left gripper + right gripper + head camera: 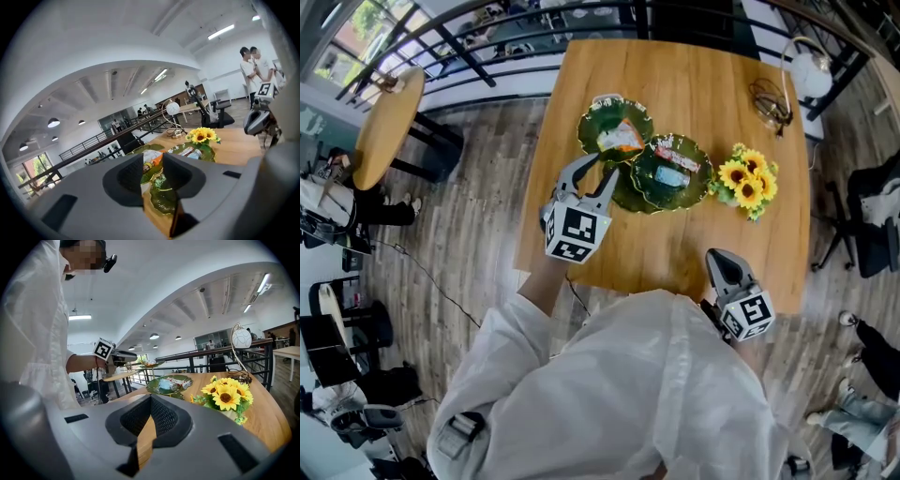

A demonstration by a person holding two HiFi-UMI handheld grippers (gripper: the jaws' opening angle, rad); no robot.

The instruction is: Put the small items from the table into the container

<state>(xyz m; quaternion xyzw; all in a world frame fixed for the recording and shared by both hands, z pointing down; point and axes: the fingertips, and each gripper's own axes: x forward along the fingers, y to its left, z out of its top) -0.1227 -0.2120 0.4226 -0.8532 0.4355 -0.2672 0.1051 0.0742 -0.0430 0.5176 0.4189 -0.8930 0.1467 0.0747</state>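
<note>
The person's white shirt (628, 394) is sitting nearest. The left gripper (602, 169) is hanging with its jaws apart and empty, pointing at the orange packet (622, 139) just ahead, lying in the far green leaf dish (591, 117). The right gripper (718, 257) is waiting farther back, squeezed together on nothing. The next green dish (701, 187) is holding a blue pack (670, 176) and a red wrapper (678, 155).

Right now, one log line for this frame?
left tool: open, empty, near green dishes | right tool: shut, empty, at table edge | packets: in dishes
</note>
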